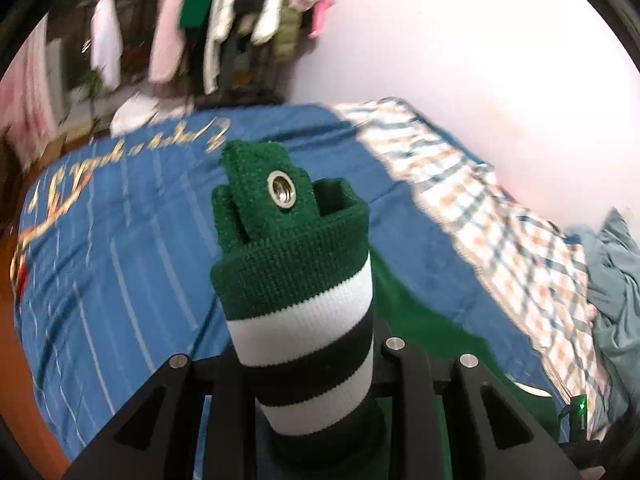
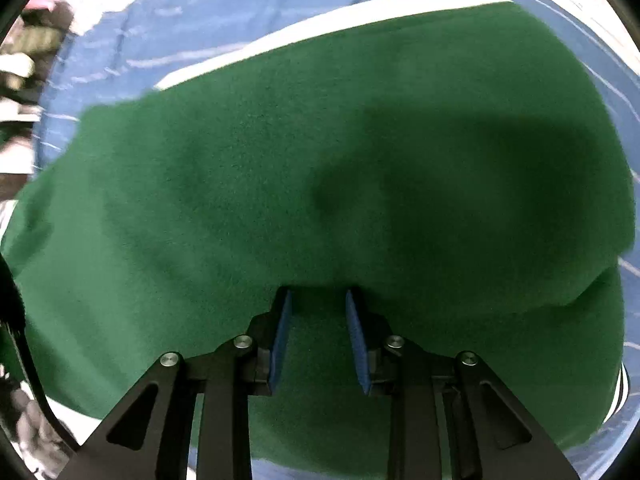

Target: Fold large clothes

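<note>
Blue bedding (image 1: 132, 248) with pale stripes and gold lettering covers the bed that serves as the work surface; a checked blanket (image 1: 480, 216) lies along its far side against a plain wall (image 1: 480, 48), and hanging clothes (image 1: 224, 20) crowd the background.

The green garment (image 2: 280, 160), a thick knit with a white edge, is spread across the bedding. Its striped cuff (image 1: 296, 288), banded green, white and black, with a metal snap (image 1: 282, 192) on a small tab, stands up between the fingers of the left gripper (image 1: 296, 360). The jaws are closed on this cuff and the fabric hides the pads. Green cloth trails away from the cuff towards the bed, which suggests the end is raised clear of the surface so it can be carried over the body for a fold. The left gripper points obliquely downward across the bed.

The right gripper (image 2: 318, 300) points steeply down at the broad green panel. Its blue pads (image 2: 280, 340) stand apart, with a low ridge of cloth rising between them; no pinch is evident, so the jaws are judged open. Its likely purpose is to pin or gather the body while the other end is folded.
</note>
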The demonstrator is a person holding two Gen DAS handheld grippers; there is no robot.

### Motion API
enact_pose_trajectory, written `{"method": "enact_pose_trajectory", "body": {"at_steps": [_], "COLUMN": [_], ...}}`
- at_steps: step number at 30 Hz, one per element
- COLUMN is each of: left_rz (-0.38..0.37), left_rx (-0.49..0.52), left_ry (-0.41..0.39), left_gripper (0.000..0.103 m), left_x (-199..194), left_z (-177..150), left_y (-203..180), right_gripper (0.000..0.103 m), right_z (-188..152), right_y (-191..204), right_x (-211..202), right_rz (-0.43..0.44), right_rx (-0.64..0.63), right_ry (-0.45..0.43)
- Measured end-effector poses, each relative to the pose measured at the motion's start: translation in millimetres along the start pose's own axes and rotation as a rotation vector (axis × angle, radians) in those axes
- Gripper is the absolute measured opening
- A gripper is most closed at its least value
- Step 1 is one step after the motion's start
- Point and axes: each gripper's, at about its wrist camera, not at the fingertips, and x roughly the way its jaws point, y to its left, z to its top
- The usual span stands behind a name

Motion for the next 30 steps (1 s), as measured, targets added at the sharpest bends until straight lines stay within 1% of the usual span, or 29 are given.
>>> {"method": "enact_pose_trajectory", "body": {"at_steps": [1,2,3,4,5,6,7,8,9,11,12,13,14,16,17,20,21,22,24,25,27,30], "left_rz": [-0.018,-0.040,-0.076,-0.106,-0.135,-0.177,-0.205,-0.232,-0.274,-0.335,-0.382,-0.411,-0.436,-0.476,-0.485,-0.478,-0.470,-0.461,-0.428,-0.412,-0.383,-0.341], "left_rx": [0.031,0.071,0.131,0.167,0.202,0.250,0.285,0.320,0.363,0.409,0.437,0.451,0.468,0.507,0.522,0.604,0.626,0.650,0.726,0.755,0.791,0.829], "left_ry": [-0.012,-0.021,-0.034,-0.038,-0.040,-0.041,-0.038,-0.037,-0.033,-0.008,0.021,0.048,0.078,0.161,0.195,0.303,0.350,0.381,0.425,0.438,0.467,0.470], "left_gripper": [0.021,0.021,0.021,0.021,0.021,0.021,0.021,0.021,0.021,0.020,0.020,0.020,0.020,0.020,0.020,0.020,0.020,0.020,0.020,0.020,0.021,0.022], "left_x": [-4,-10,-20,-25,-31,-39,-44,-49,-56,-62,-65,-65,-64,-58,-54,-33,-22,-15,3,9,21,14], "left_z": [4,5,6,6,5,1,-3,-8,-18,-36,-54,-66,-81,-124,-141,-207,-231,-247,-283,-296,-310,-299], "left_y": [-13,-26,-48,-64,-81,-106,-124,-143,-170,-205,-232,-248,-264,-303,-315,-356,-366,-374,-385,-389,-389,-390], "right_gripper": [0.033,0.038,0.042,0.048,0.053,0.056,0.063,0.064,0.064,0.064,0.064,0.064,0.064,0.064,0.064,0.064,0.064,0.064,0.064,0.064,0.064,0.065], "right_z": [-6,-12,-19,-29,-38,-49,-59,-70,-79,-90,-96,-103,-107,-116,-120,-131,-135,-140,-150,-155,-157,-159], "right_y": [-9,-20,-33,-46,-60,-76,-90,-102,-116,-137,-148,-162,-173,-191,-200,-223,-232,-243,-265,-274,-287,-301], "right_x": [-10,-21,-33,-45,-54,-63,-70,-75,-78,-80,-83,-87,-89,-92,-94,-97,-97,-98,-98,-99,-101,-112], "right_rz": [0.020,0.041,0.062,0.085,0.103,0.116,0.123,0.127,0.130,0.151,0.158,0.165,0.167,0.183,0.176,0.107,0.103,0.107,0.107,0.100,0.094,0.092], "right_rx": [0.020,0.049,0.085,0.118,0.151,0.193,0.223,0.251,0.286,0.342,0.366,0.384,0.391,0.406,0.412,0.412,0.424,0.440,0.472,0.485,0.503,0.508], "right_ry": [-0.017,-0.043,-0.072,-0.098,-0.119,-0.153,-0.166,-0.172,-0.176,-0.181,-0.182,-0.189,-0.193,-0.199,-0.202,-0.206,-0.203,-0.198,-0.187,-0.183,-0.182,-0.209]}}
